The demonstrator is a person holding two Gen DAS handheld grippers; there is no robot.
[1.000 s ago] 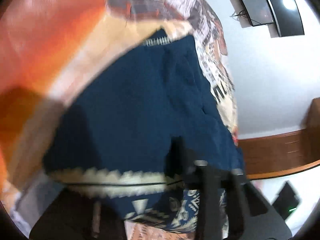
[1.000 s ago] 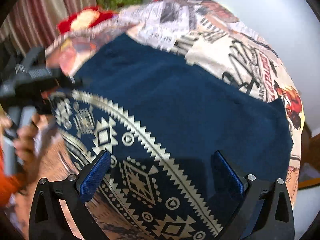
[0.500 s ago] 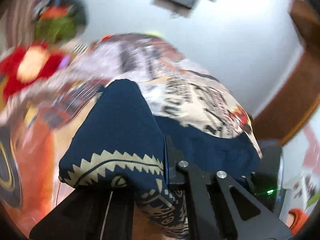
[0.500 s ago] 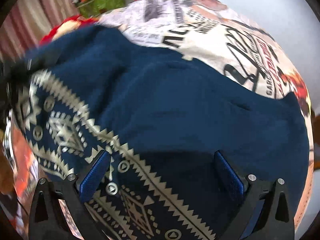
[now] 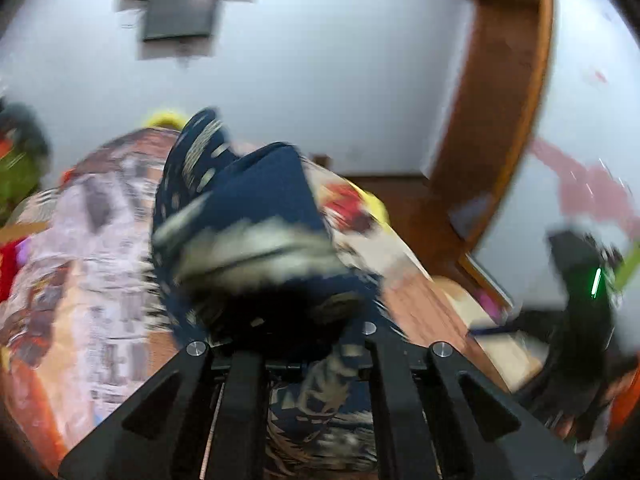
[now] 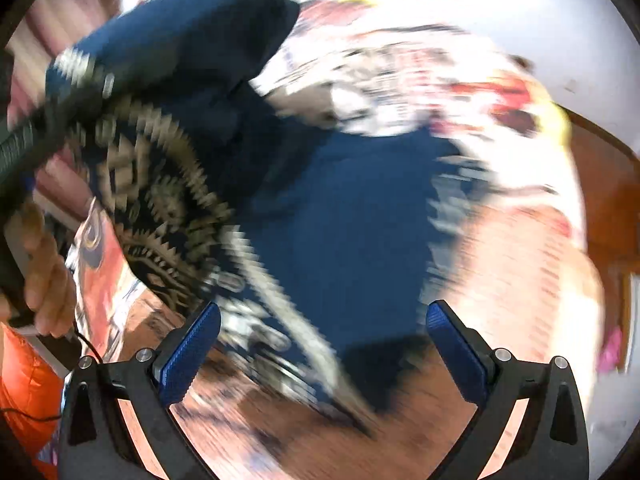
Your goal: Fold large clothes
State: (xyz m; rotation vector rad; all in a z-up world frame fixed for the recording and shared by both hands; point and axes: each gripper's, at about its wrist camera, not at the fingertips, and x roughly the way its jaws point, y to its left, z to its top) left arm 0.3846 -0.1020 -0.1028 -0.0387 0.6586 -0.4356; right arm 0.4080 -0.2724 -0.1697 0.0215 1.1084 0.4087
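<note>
A navy blue garment (image 6: 340, 216) with a cream zigzag pattern lies on a bed with a printed cover (image 6: 420, 76). My left gripper (image 5: 296, 340) is shut on the garment's patterned hem (image 5: 260, 252), and the cloth bunches over the fingers and hides the pads. In the right wrist view that same gripper (image 6: 52, 100) lifts the hem up at the left, held by a hand (image 6: 44, 264). My right gripper (image 6: 324, 344) stands open above the lower edge of the garment, its blue pads (image 6: 192, 344) wide apart with nothing pressed between them. Both views are blurred by motion.
A wooden bed frame (image 5: 508, 92) curves at the right against a white wall. A dark screen (image 5: 180, 12) hangs on the wall. A black device with a green light (image 5: 588, 280) sits at the right. Orange fabric (image 6: 24, 396) shows at the lower left.
My left gripper has risen and rolled with the hem in it, dragging the garment's left side up and over. The right gripper has drifted toward the garment's lower edge, still open.
</note>
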